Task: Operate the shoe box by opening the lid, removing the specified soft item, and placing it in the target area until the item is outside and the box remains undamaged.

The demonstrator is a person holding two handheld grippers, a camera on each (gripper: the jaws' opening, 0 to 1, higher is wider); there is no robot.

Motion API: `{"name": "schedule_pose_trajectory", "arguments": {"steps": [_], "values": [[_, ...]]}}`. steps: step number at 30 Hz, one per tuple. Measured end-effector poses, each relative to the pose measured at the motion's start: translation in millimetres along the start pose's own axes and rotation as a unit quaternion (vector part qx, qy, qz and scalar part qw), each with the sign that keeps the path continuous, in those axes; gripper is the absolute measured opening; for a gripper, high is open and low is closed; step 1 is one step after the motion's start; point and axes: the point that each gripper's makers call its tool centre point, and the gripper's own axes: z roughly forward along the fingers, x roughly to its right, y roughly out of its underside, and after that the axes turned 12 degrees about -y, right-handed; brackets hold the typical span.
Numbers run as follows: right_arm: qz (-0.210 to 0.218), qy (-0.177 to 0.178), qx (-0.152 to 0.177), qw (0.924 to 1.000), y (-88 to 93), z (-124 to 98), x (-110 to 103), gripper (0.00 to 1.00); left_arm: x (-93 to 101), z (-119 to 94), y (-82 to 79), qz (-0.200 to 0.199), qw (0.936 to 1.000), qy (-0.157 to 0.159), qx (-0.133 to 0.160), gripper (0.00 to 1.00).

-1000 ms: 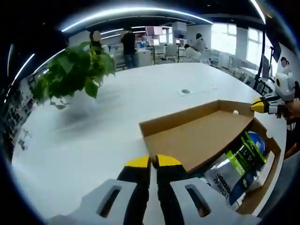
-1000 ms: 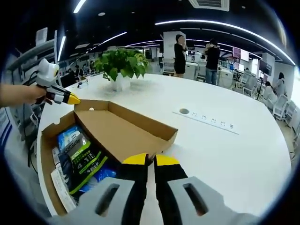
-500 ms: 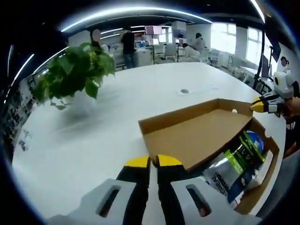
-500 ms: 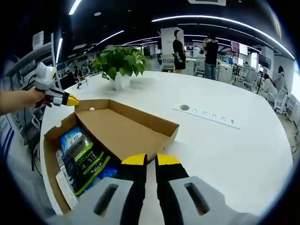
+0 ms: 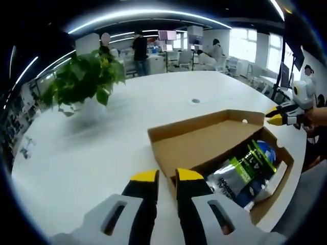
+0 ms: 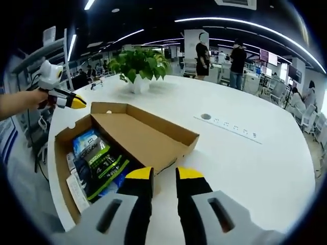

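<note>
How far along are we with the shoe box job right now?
Done: the lid is swung open and the shoe box looks intact. In hand: nothing; the left gripper and right gripper are both slightly open, at the box's edge. Left: the green and black soft pack lies inside the box; it must be lifted out and set on the white table.

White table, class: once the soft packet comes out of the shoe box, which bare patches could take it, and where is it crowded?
The white table is bare between the shoe box and the socket strip, and beyond that strip. Another bare patch lies between the box and the potted plant. It is crowded inside the box, around the green-and-black packet.
</note>
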Motion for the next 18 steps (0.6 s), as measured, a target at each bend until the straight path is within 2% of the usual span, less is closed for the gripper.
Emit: {"name": "schedule_pose_trajectory", "arguments": {"steps": [8,18], "values": [[-0.015,-0.018,-0.003,0.9997,2.0,-8.4,-14.6,0.21,14.4,-12.0,13.9,0.004,0.9999,0.009,-0.010,0.14],[-0.023,-0.035,-0.005,0.9991,5.6,-15.7,-31.0,0.28,48.7,-22.9,38.6,0.027,0.9973,0.052,-0.044,0.22]]}}
